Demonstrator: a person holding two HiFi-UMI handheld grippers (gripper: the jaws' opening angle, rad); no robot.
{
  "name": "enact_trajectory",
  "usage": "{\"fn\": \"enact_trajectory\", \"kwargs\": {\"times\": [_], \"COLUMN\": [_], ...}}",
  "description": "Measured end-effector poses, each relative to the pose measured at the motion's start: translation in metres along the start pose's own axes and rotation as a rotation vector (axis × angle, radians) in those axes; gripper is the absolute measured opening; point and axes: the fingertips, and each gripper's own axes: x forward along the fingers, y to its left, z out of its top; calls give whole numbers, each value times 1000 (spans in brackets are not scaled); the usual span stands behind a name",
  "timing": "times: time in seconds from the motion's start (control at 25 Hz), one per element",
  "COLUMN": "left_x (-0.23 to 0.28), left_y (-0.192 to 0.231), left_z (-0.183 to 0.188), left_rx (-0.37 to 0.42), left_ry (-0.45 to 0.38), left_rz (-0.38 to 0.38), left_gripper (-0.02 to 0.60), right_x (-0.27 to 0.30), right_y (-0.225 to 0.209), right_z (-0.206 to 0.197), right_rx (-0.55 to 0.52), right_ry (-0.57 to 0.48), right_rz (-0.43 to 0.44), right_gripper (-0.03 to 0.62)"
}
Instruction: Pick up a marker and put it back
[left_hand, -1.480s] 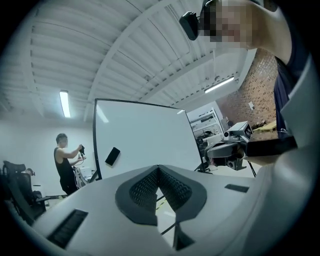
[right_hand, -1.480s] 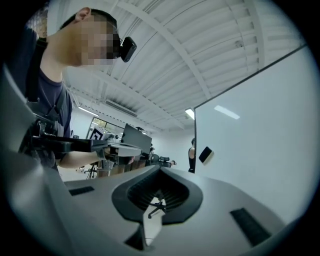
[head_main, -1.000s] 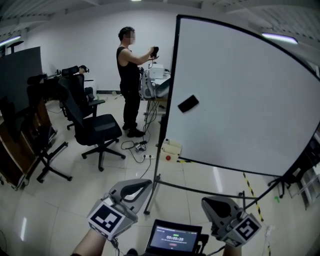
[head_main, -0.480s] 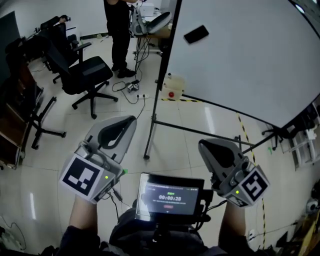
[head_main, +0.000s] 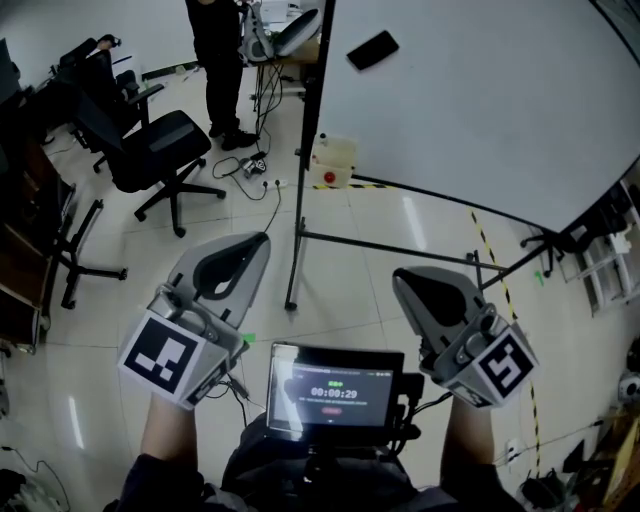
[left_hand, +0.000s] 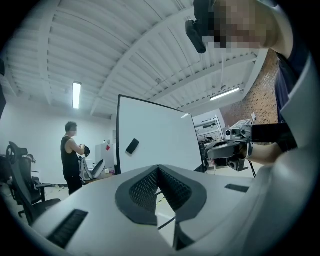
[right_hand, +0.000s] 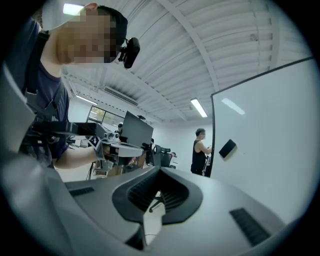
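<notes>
No marker shows in any view. A white whiteboard (head_main: 500, 100) on a black stand fills the upper right of the head view, with a black eraser (head_main: 371, 49) stuck near its top left. My left gripper (head_main: 250, 245) is held low at the left, shut and empty. My right gripper (head_main: 405, 282) is held low at the right, also shut and empty. Both hang over the floor, well short of the board. In the left gripper view the closed jaws (left_hand: 158, 168) point toward the board (left_hand: 155, 135); the right gripper view has its closed jaws (right_hand: 160, 170) beside the board (right_hand: 270, 145).
A small screen (head_main: 335, 380) sits at my chest between the grippers. The board's stand leg (head_main: 297, 200) stands on the tiled floor ahead. A black office chair (head_main: 150, 140) and a standing person (head_main: 215, 60) are at the upper left, with cables (head_main: 250, 165) on the floor.
The head view has tipped down: the whiteboard and room slid up the frame, and both grippers and the screen now show larger and higher. Both grippers stay shut.
</notes>
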Motion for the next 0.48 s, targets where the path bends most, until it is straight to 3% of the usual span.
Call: {"fn": "enact_trajectory", "kwargs": {"times": [0.48], "left_x": [1], "left_y": [-18], "left_z": [-1], "left_rx": [4], "left_ry": [15], "left_rz": [-13], "left_gripper": [0], "right_x": [-20], "right_y": [1], "right_z": [-5], "right_rx": [30], "right_ry": [3], "right_rz": [-3], "right_gripper": [6]}}
